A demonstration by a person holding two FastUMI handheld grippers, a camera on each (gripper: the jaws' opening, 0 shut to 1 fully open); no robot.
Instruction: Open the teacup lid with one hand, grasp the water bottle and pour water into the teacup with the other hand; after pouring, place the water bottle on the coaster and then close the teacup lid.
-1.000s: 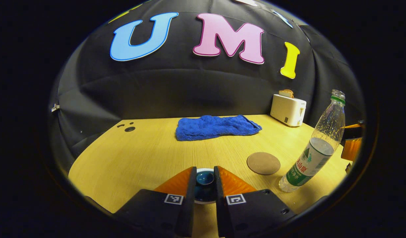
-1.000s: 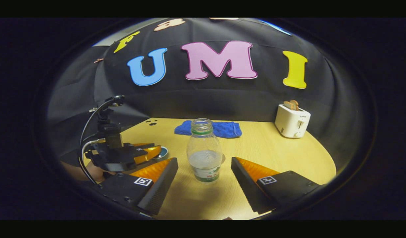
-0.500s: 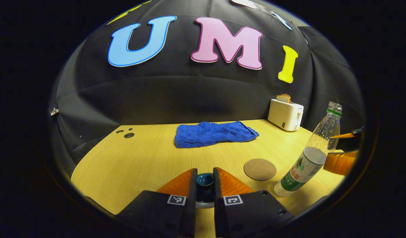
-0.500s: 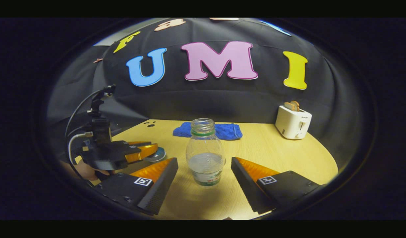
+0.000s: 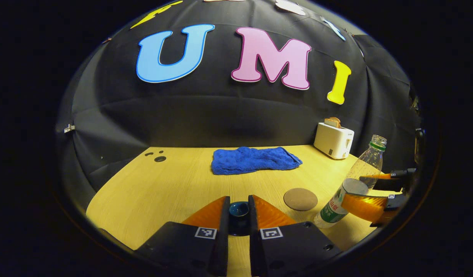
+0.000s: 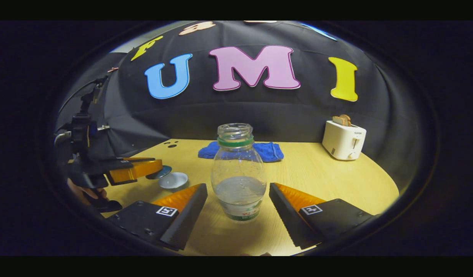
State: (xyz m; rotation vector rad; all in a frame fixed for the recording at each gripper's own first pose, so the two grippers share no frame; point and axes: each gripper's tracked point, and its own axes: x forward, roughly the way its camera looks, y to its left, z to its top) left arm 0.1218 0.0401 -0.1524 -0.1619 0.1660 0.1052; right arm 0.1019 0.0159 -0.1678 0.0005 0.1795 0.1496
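Teacup was uncovered, lid pinched in left gripper; right gripper stood wide open astride water bottle, ungrasped, pouring, coaster placement, reclosing pending.

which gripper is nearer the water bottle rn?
Right. The right gripper has the water bottle standing between its open fingers, not yet pressed. The left gripper is off to the side, holding the teacup lid above the teacup.
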